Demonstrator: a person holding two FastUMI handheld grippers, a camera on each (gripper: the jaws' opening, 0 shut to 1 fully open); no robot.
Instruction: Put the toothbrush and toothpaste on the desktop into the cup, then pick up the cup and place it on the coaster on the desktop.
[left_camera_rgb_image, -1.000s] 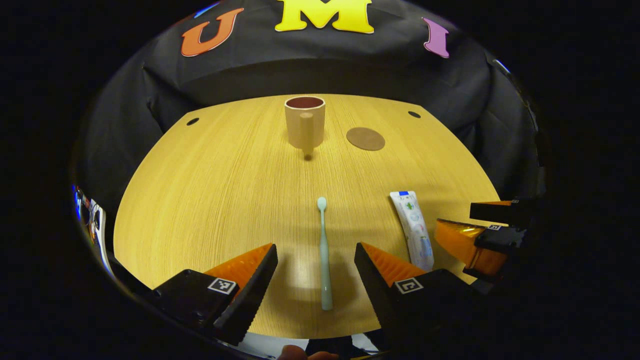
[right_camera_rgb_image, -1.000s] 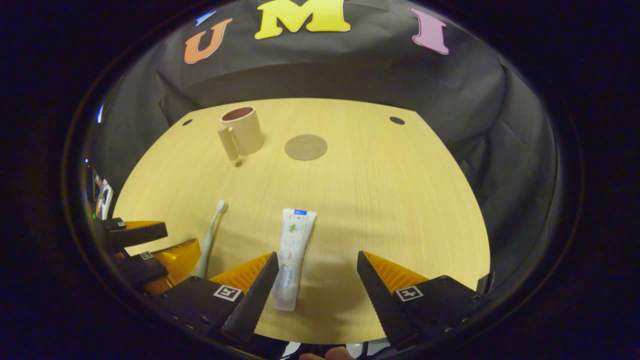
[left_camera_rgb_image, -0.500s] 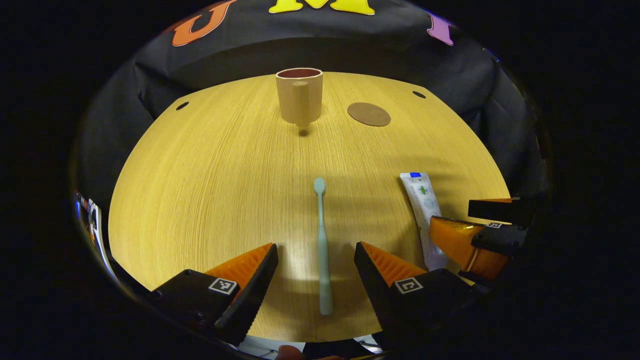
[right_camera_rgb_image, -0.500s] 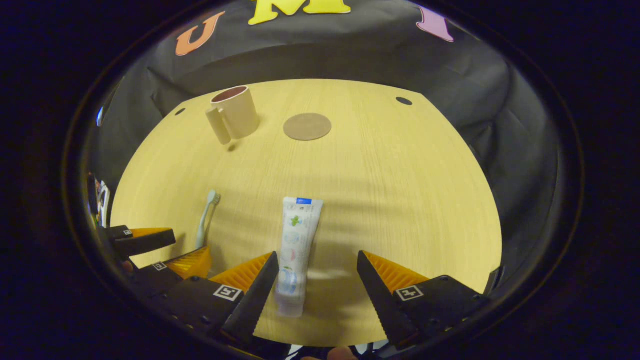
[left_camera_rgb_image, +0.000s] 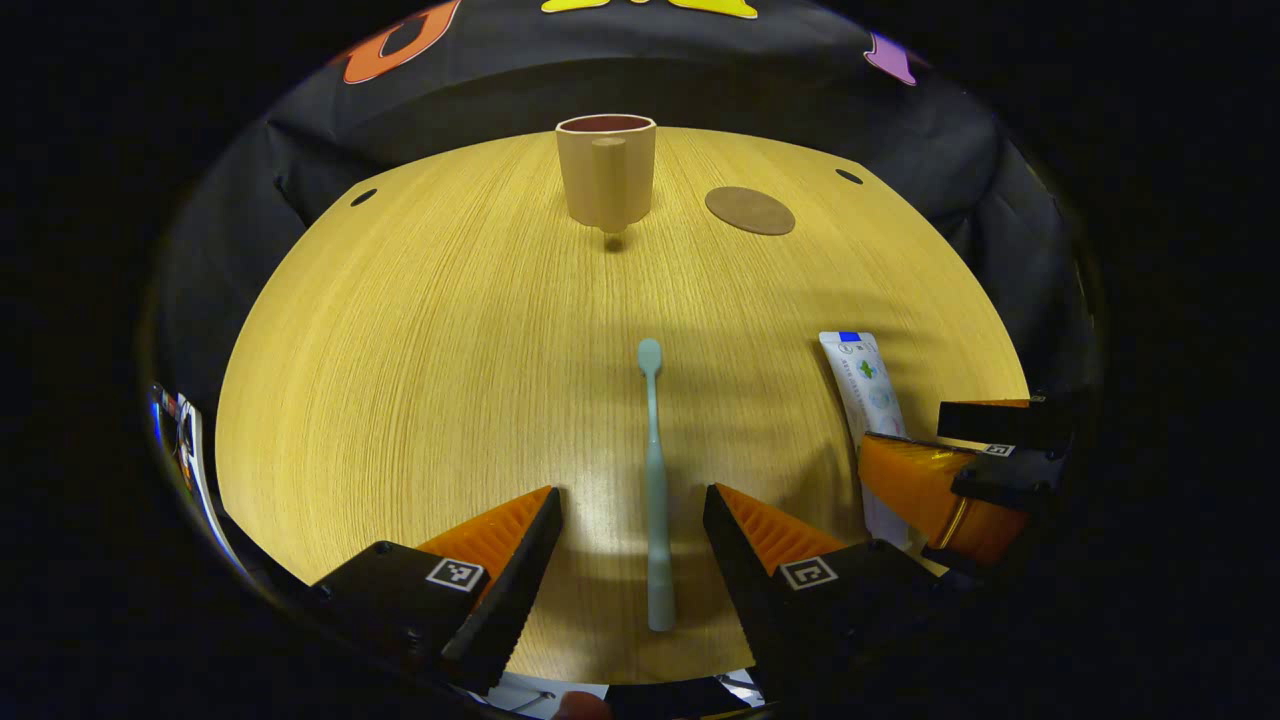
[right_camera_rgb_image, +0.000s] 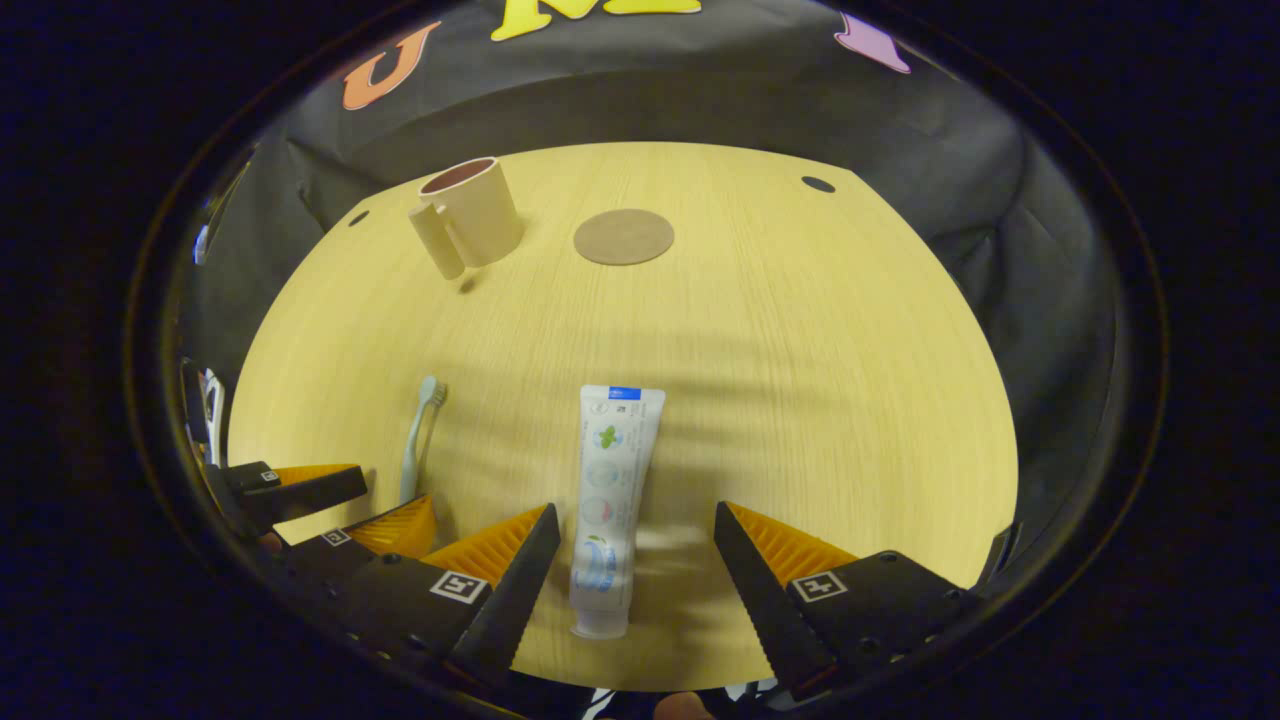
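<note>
A pale green toothbrush (left_camera_rgb_image: 654, 480) lies flat on the wooden desktop (left_camera_rgb_image: 420, 350), head pointing away. My left gripper (left_camera_rgb_image: 630, 545) is open, and the toothbrush handle runs between its fingers without touching them. A white toothpaste tube (right_camera_rgb_image: 610, 500) lies flat, cap end nearest me. My right gripper (right_camera_rgb_image: 635, 560) is open astride the tube's lower half, closer to its left finger. A beige cup (left_camera_rgb_image: 606, 170) with a handle stands upright at the far side of the desktop. A round brown coaster (left_camera_rgb_image: 750, 211) lies to the cup's right.
In the left gripper view the right gripper (left_camera_rgb_image: 950, 470) sits over the toothpaste (left_camera_rgb_image: 865, 385) at the right edge. In the right gripper view the left gripper (right_camera_rgb_image: 330, 500) is at the lower left by the toothbrush (right_camera_rgb_image: 420, 425). Two small holes (right_camera_rgb_image: 818, 184) mark the desktop's far corners.
Both grippers have moved down and forward, so the toothbrush and the toothpaste now lie deeper between their open fingers. The objects on the desktop have not shifted.
</note>
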